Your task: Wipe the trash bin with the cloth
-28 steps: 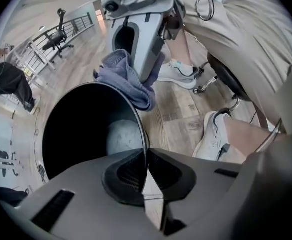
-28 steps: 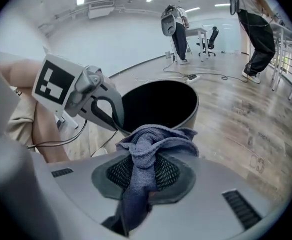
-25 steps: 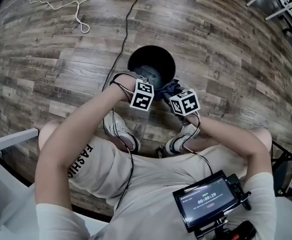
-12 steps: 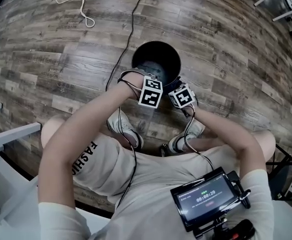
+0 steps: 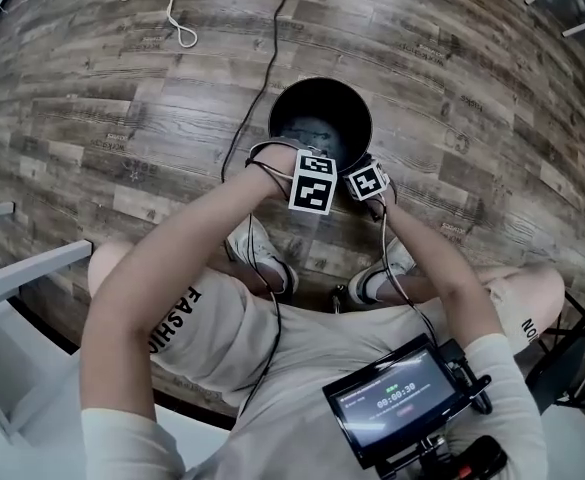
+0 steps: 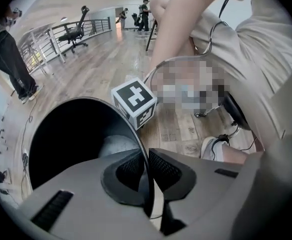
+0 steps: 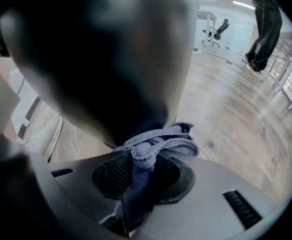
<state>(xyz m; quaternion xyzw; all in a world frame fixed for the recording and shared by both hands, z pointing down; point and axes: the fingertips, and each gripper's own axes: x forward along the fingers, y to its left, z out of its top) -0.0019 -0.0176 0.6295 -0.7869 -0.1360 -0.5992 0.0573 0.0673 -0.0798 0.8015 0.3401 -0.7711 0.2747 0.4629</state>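
Head view shows the trash bin, black and round, standing upright on the wooden floor just in front of the person's shoes, with its mouth open upward. The cloth, blue-grey and bunched, is clamped between the jaws of the right gripper. A fold of it sticks out past the tips, close to the dark outer wall of the bin. I cannot tell if it already touches the wall.

The left gripper sits over the near rim, one jaw inside and one outside, with the thin wall between the pads. Its jaws have just been opening a little, yet the pads seem still closed on the rim.

In my judgement the step in hand is to wipe the outside wall. To do it well, the left grip should stay firm, because a light bin will slide or tip under a sideways push. The free fold of cloth should lie flat on the wall, and the strokes should follow the curve with even pressure, so that the hard jaw tips do not scrape. A dark cable runs on the floor beside the bin, so the strokes should stay clear of it.
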